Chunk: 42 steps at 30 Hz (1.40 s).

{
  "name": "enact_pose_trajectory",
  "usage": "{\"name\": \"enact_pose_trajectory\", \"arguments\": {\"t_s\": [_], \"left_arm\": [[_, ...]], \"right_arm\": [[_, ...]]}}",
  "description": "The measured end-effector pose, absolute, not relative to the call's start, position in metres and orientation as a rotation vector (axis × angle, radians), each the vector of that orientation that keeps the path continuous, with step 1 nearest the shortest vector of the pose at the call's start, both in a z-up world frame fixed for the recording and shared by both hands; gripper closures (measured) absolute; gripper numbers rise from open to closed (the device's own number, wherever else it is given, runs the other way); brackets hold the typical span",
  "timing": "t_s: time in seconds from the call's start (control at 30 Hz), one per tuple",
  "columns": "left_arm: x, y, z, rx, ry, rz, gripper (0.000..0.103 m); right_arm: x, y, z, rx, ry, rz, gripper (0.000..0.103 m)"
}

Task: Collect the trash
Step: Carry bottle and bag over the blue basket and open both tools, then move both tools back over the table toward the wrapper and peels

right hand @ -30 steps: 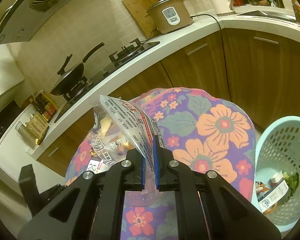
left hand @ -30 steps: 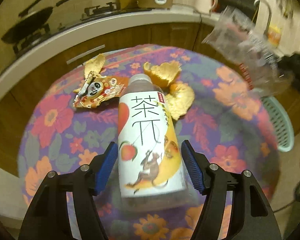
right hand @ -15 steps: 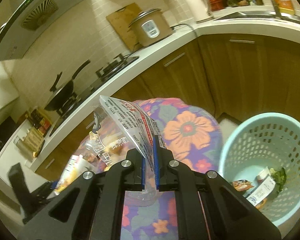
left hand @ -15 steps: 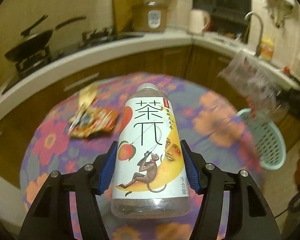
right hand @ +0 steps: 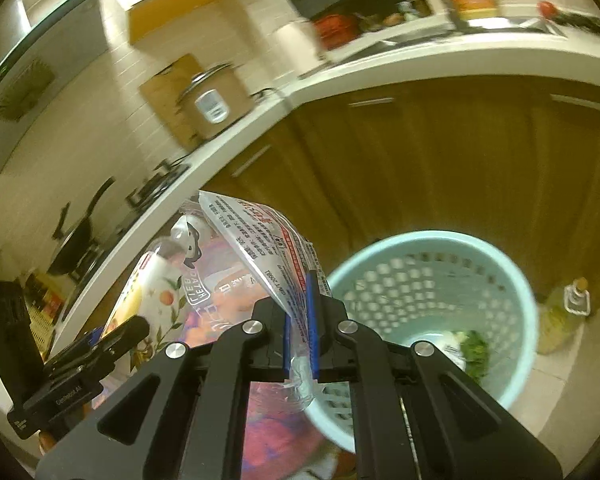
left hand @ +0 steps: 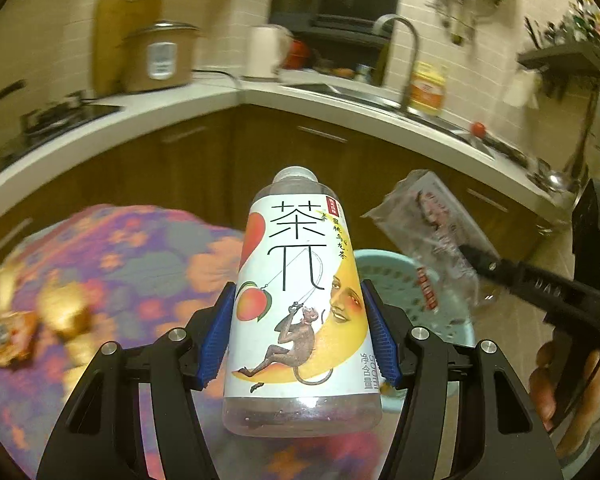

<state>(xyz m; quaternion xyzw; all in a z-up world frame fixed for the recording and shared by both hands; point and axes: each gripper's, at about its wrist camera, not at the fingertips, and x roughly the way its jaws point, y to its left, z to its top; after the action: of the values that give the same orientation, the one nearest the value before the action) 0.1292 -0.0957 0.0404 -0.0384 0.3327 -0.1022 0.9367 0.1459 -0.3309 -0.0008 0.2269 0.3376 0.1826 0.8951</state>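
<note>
My left gripper (left hand: 298, 336) is shut on a clear tea bottle (left hand: 300, 296) with a white and yellow label, held in the air past the table edge. My right gripper (right hand: 301, 340) is shut on a clear plastic bag (right hand: 260, 248) with printed text. The bag (left hand: 428, 240) also shows at the right of the left wrist view, over the basket. A pale blue perforated trash basket (right hand: 500, 280) stands on the floor below with some trash inside; its rim (left hand: 384, 258) shows behind the bottle. The bottle (right hand: 152, 292) shows at the left of the right wrist view.
A round table with a flowered cloth (left hand: 140, 260) holds orange peel (left hand: 64, 312) and a snack wrapper (left hand: 8, 340) at the left. Brown cabinets (right hand: 440, 160) under a white counter curve behind. An oil bottle (right hand: 560, 312) stands on the floor beside the basket.
My left gripper closed on the bottle, lifted it off the table and swung right toward the basket. My right gripper carried the bag rightward to above the basket.
</note>
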Motion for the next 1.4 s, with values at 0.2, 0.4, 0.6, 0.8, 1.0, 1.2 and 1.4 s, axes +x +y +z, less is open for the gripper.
{"name": "enact_pose_trajectory", "arguments": {"t_s": [0.2,0.4,0.6,0.8,1.0,1.2,1.4], "left_arm": [[0.159,-0.140,0.014,-0.081,0.734,-0.277,0.044],[0.177,-0.169,-0.014,-0.063,0.801,-0.313,0.043],[0.184,-0.173,-0.030,-0.049,0.840,-0.314,0.043],[0.187,-0.172,-0.033,-0.048,0.861,-0.323,0.041],[0.178,-0.165,-0.023,-0.056,0.826,-0.334,0.042],[0.167,-0.151,-0.006,-0.076,0.782,-0.325,0.042],[0.143,-0.119,0.016,-0.112,0.719,-0.291,0.042]], "right_arm": [[0.154,-0.363,-0.028,0.499,0.757,0.285,0.098],[0.171,-0.370,-0.059,0.504,0.880,0.240,0.098],[0.182,-0.362,-0.076,0.484,0.950,0.218,0.097],[0.184,-0.367,-0.086,0.477,1.000,0.195,0.068],[0.175,-0.366,-0.074,0.464,0.964,0.200,0.053],[0.165,-0.358,-0.052,0.441,0.911,0.228,0.053],[0.153,-0.334,-0.024,0.418,0.844,0.287,0.053]]}}
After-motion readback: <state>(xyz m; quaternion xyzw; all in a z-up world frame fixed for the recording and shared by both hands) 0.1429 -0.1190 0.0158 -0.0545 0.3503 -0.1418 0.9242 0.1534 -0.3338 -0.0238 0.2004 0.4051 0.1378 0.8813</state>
